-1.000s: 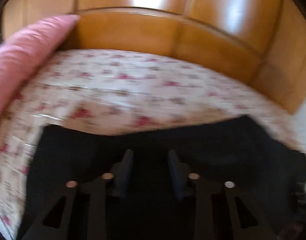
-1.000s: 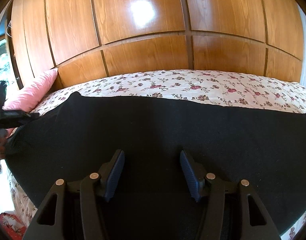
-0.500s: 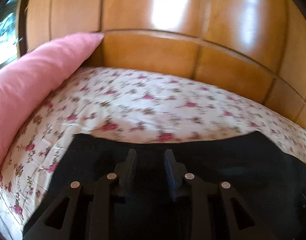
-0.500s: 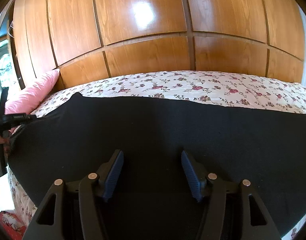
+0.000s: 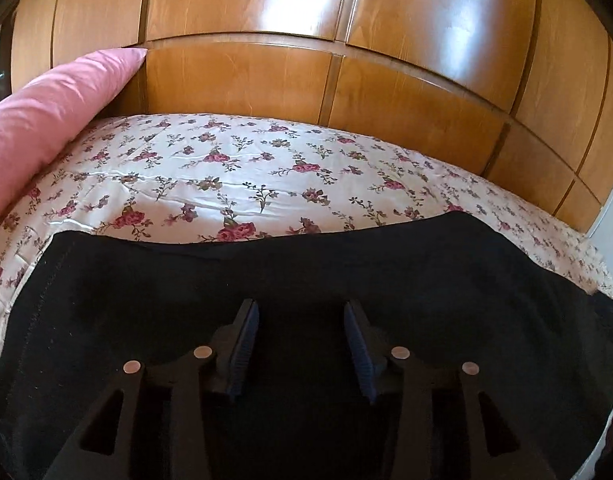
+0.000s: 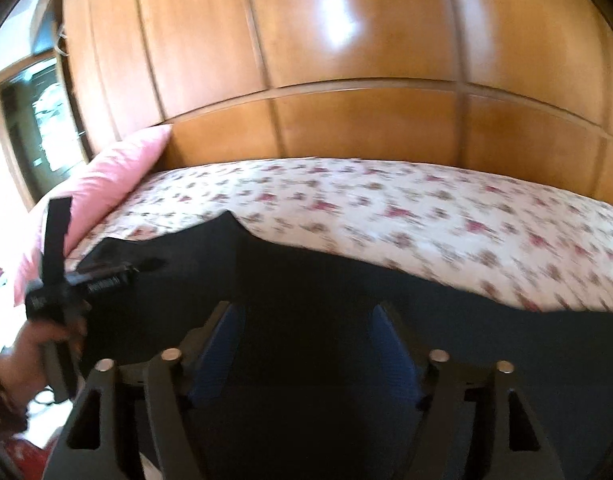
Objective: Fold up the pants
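Observation:
Black pants (image 5: 290,280) lie spread flat across the flowered bed sheet (image 5: 242,176); they also fill the lower half of the right wrist view (image 6: 346,292). My left gripper (image 5: 302,320) is open and empty, just above the cloth near its stitched end. My right gripper (image 6: 306,332) is open and empty over the pants. The right wrist view is blurred. The left gripper's body (image 6: 66,284) and the hand holding it show at the left of the right wrist view, over the end of the pants.
A pink pillow (image 5: 46,120) leans at the head of the bed on the left, also in the right wrist view (image 6: 106,176). Glossy wooden wall panels (image 5: 306,72) rise right behind the bed. A window (image 6: 38,120) is at far left.
My left gripper's jaws have widened after narrowing half a second ago, and it has steadied. My right gripper has swung left toward the pillow end and its view is now blurred.

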`<action>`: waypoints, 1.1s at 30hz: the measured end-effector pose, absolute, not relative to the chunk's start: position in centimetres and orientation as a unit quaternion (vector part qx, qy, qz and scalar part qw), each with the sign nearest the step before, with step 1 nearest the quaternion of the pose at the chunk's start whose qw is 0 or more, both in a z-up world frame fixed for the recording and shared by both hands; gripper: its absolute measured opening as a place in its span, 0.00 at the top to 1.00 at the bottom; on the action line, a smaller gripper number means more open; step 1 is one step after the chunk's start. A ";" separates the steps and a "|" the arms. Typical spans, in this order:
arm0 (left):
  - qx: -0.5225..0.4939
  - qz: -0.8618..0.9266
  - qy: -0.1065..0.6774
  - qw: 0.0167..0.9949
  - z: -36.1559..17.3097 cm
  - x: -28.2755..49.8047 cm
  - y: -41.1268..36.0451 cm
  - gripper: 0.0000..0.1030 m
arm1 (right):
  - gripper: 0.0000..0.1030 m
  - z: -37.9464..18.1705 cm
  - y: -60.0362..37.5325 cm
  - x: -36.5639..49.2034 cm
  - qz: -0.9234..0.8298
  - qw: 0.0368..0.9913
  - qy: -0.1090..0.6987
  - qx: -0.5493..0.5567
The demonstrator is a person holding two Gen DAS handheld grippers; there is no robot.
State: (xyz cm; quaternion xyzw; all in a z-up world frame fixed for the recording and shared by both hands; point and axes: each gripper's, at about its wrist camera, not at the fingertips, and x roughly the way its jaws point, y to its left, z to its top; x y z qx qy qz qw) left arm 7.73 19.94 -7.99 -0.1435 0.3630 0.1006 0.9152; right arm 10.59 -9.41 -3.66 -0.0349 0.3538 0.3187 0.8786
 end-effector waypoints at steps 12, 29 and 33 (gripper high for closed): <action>-0.161 0.092 0.350 0.918 -8.1 7.3 20.1 0.56 | 0.26 -4.3 0.9 17.0 0.366 0.830 0.417 -0.051; -0.189 0.082 0.340 0.918 -8.4 7.2 20.6 0.56 | 0.70 -8.4 5.6 21.5 0.417 0.736 0.532 -0.023; -0.206 0.091 0.342 0.912 -7.4 7.1 21.1 0.56 | 0.90 -7.3 5.0 22.5 0.395 0.765 0.509 0.010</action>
